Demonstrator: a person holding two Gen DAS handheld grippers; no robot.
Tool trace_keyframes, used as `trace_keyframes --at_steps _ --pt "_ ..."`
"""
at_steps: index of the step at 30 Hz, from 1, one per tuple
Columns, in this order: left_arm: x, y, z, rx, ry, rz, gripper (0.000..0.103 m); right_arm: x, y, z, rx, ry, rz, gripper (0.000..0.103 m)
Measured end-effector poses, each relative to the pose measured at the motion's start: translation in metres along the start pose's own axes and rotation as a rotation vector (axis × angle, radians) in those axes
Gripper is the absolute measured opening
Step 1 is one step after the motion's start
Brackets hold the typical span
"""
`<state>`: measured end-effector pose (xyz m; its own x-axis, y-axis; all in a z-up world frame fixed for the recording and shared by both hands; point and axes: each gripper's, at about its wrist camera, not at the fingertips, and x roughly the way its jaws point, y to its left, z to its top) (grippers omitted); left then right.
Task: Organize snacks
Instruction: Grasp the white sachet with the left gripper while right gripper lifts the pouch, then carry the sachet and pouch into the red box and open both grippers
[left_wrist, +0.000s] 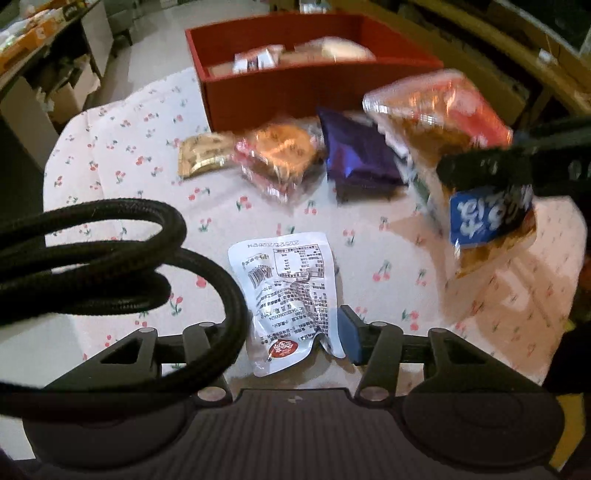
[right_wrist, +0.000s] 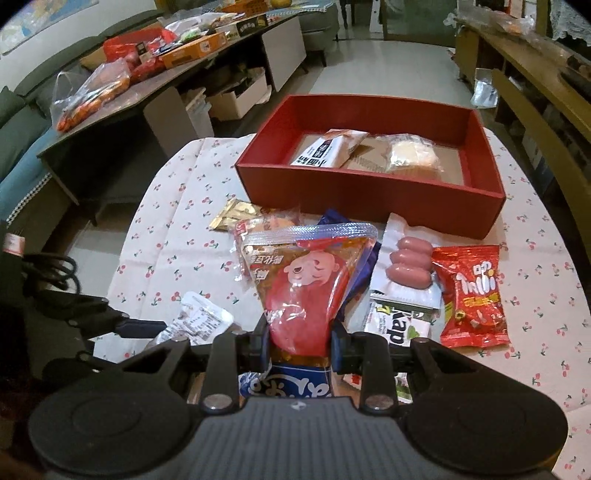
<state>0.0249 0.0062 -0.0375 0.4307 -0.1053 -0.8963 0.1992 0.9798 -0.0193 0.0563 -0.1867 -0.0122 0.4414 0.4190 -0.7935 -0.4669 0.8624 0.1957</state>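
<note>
Nearest us, our right tool (right_wrist: 300, 341) is clamped on the clear crinkly pouch with the red cartoon face (right_wrist: 301, 280), lifted off the surface; the open red cardboard box (right_wrist: 369, 192) lies at 12 o'clock. It looks light, soft and slippery; gripping mid-body suits. Left tool (left_wrist: 295, 332) stands apart over the white foil sachet (left_wrist: 288, 295).

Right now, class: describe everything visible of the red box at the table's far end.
The red box is a shallow, open-topped rectangular tray, apparently matte cardboard with a brown floor. It sits flat on the cherry-print tablecloth. Inside lie a white-labelled packet and a wrapped pale cake. Neither gripper touches it.
</note>
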Motion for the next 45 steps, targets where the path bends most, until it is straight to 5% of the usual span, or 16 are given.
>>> trace_keyframes --at_steps 19,45 --pt "-0.008 0.01 0.086 -0.087 -0.239 -0.06 0.06 0.014 -0.023 0.055 0.072 -0.062 -0.063 0.05" --pt "0.011 0.014 0.162 -0.084 -0.321 0.008 0.06 0.055 -0.054 0.131 0.117 -0.097 -0.125 0.049"
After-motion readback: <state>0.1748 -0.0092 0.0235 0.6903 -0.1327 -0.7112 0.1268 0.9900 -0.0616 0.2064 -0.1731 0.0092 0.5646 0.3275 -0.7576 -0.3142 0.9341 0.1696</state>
